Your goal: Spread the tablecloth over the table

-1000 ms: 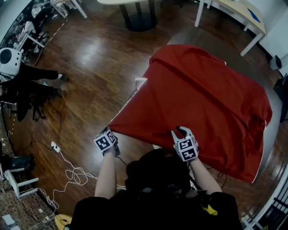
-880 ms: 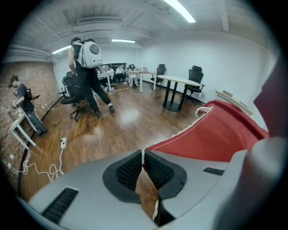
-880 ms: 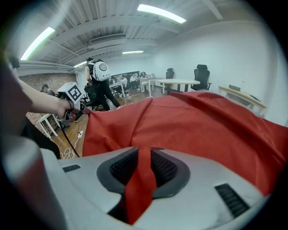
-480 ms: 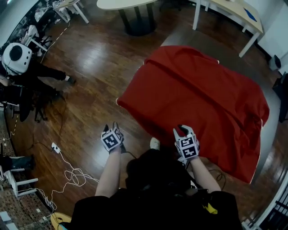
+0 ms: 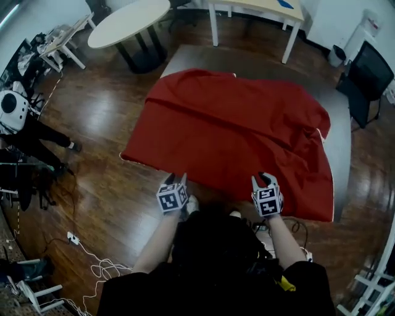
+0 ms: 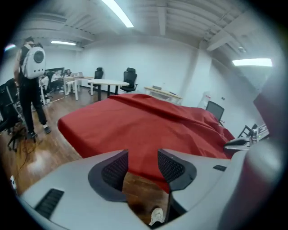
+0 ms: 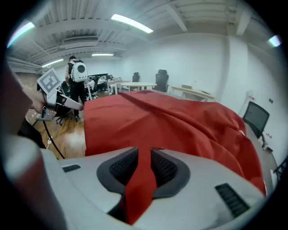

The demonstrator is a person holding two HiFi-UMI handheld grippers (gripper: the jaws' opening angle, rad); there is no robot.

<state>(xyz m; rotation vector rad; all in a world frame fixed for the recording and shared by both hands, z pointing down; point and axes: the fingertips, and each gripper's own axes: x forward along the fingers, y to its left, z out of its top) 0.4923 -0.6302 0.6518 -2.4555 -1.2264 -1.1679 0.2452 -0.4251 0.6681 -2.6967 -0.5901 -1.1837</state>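
Observation:
The red tablecloth [image 5: 234, 136] lies rumpled over the grey table [image 5: 343, 154], its near edge hanging toward me. My left gripper [image 5: 175, 179] hovers just in front of that edge, apart from the cloth. Its jaws have just opened; in the left gripper view the left gripper [image 6: 143, 157] is open with only floor and a shoe between the pads, the tablecloth [image 6: 144, 121] beyond. My right gripper [image 5: 266, 178] is at the near edge. In the right gripper view the right gripper [image 7: 144, 159] is shut on a fold of the tablecloth [image 7: 180, 121].
A round white table [image 5: 126, 21] and a long desk [image 5: 259, 6] stand beyond the grey table. A black chair [image 5: 367, 74] is at the right. A person with a white backpack [image 5: 12, 111] stands at the left. Cables [image 5: 92, 265] lie on the wood floor.
The left gripper has let go of the cloth's corner, which now hangs free. Both grippers have shifted along the table's near side, the right one still holding the edge.

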